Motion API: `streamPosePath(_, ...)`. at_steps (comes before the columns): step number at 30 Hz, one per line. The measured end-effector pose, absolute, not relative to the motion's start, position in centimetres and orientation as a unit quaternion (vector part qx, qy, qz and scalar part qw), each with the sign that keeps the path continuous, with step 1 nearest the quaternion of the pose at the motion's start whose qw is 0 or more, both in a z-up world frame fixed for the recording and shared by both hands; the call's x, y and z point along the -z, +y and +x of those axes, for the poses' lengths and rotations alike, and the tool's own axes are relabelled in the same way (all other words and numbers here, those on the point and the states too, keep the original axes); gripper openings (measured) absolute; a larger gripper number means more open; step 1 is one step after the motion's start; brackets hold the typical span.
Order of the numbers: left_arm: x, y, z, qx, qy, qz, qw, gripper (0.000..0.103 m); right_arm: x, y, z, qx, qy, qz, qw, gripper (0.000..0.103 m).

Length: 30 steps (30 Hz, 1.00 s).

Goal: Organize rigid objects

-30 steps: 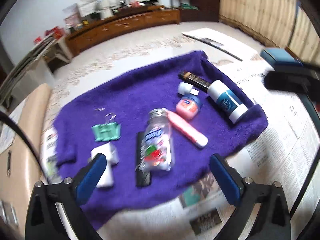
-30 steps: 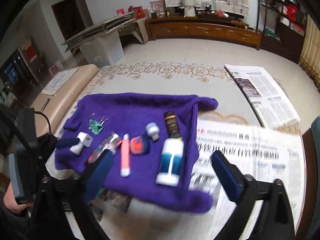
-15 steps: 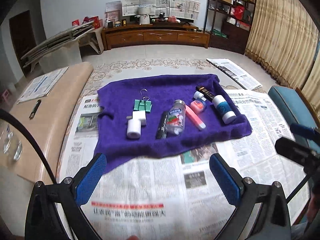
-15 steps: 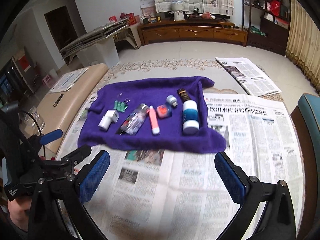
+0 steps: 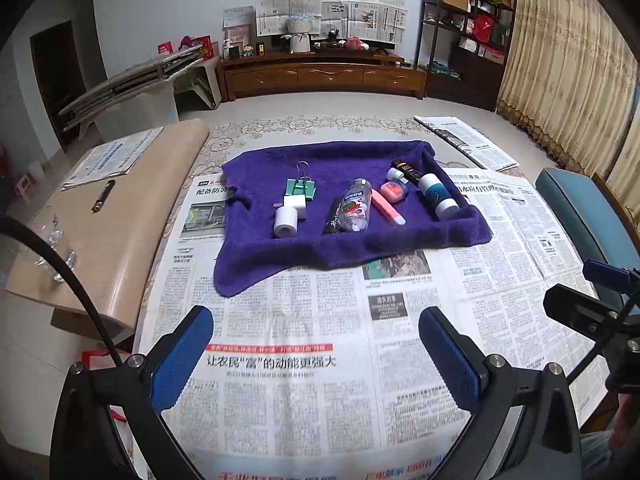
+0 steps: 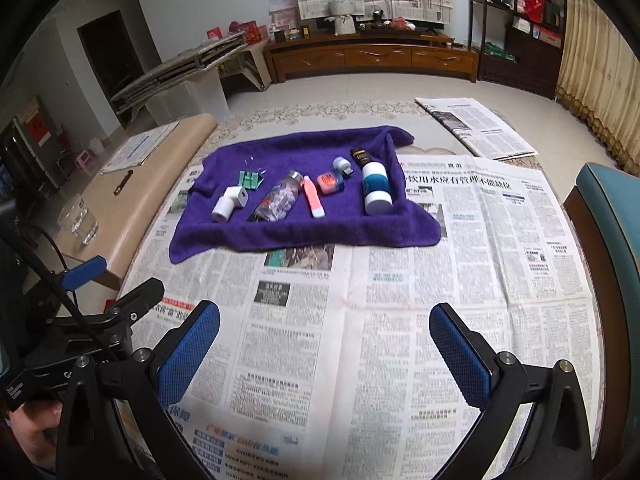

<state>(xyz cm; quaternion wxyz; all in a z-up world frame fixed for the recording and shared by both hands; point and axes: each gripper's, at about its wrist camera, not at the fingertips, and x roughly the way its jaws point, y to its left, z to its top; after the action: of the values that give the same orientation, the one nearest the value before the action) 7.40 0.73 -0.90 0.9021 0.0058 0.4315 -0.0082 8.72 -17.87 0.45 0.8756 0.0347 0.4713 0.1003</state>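
Note:
A purple towel point(image 5: 280, 256) point(image 6: 224, 236) lies on a newspaper-covered table. On it, left to right, rest a green binder clip point(image 5: 301, 189), a white adapter point(image 5: 289, 216), a black flat item point(image 5: 334, 217), a clear bottle point(image 5: 356, 208) point(image 6: 280, 200), a pink tube point(image 5: 387, 207), a small pink jar point(image 5: 394, 192), a white-and-blue bottle point(image 5: 437, 196) point(image 6: 376, 187) and a dark tube point(image 5: 406, 169). My left gripper point(image 5: 316, 356) and right gripper point(image 6: 325, 354) are both open and empty, hovering over the newspaper well short of the towel.
Newspaper point(image 5: 304, 360) covers the table's near half. A beige bench point(image 5: 104, 220) with a pen and papers stands on the left, with a glass point(image 6: 78, 220) on it. A teal chair point(image 5: 588, 216) is at the right. A person's hand point(image 6: 36, 432) holds the left gripper.
Both grippers have pulled back and up from close over the towel; the objects now look smaller and farther away. Nothing on the towel has moved.

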Motion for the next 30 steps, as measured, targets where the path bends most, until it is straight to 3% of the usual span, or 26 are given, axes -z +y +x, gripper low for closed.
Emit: streamPosePath(30,-1.0,1.2,5.5,0.003,0.412,-0.004,0.911,0.103,-1.5,-17.4,7.0,-0.091,0.462,0.034,0.881,0.103)
